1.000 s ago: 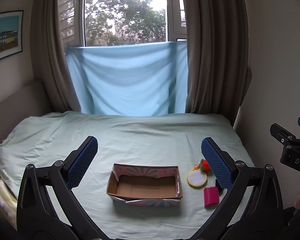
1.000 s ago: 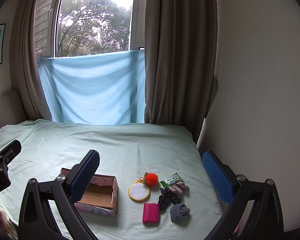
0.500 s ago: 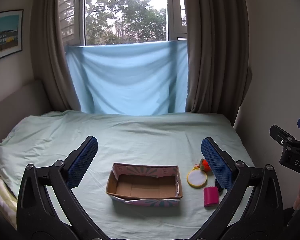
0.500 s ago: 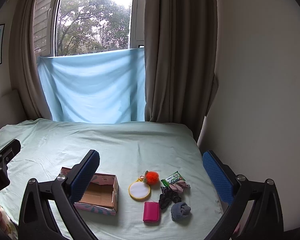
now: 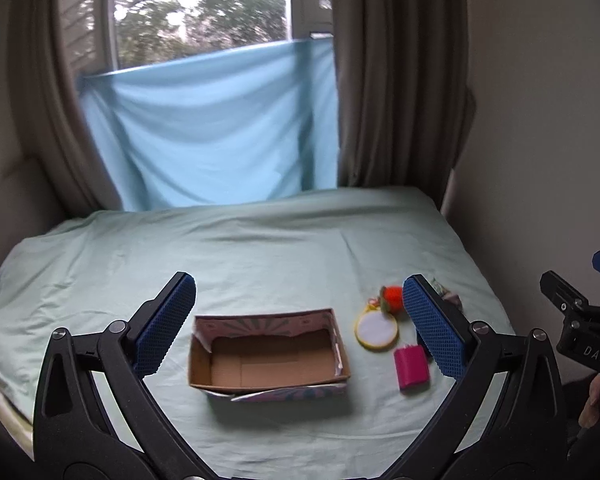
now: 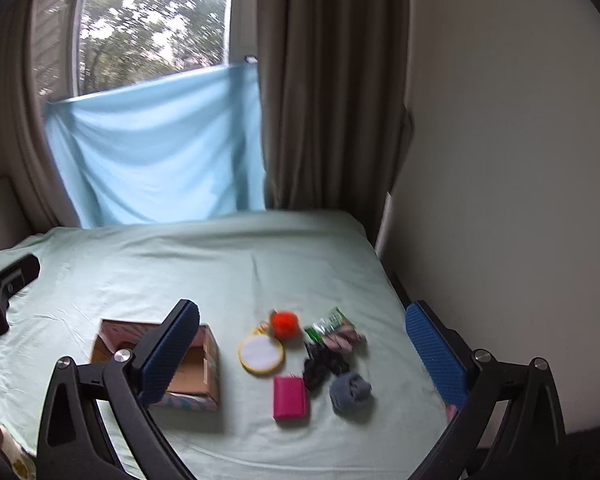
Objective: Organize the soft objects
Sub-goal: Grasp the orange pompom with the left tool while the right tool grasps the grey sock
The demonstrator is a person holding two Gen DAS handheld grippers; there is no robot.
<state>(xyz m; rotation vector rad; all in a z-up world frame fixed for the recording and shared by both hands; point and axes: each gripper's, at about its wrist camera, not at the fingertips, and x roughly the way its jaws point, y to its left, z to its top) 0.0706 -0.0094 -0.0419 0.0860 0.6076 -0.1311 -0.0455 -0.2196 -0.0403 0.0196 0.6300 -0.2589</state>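
Honestly, my biggest worry is the bed (image 6: pixel 228 264) itself: its sheet is slack and wrinkled, so a low scoop near the cardboard box (image 5: pixel 266 354) could snag fabric instead of an item. The box is light and open-topped; a nudge could slide or tip it. Just right of the box lie the yellow round mirror (image 6: pixel 261 351) and pink pouch (image 6: pixel 290 397), which look firm and may not belong. Further right of the box, the black socks (image 6: pixel 324 364), grey sock ball (image 6: pixel 350 391) and orange pompom (image 6: pixel 285 322) crowd together, so I might pinch two. My left tongs (image 5: pixel 300 330) and right tongs (image 6: pixel 302 354) both gape wide, holding and touching nothing.
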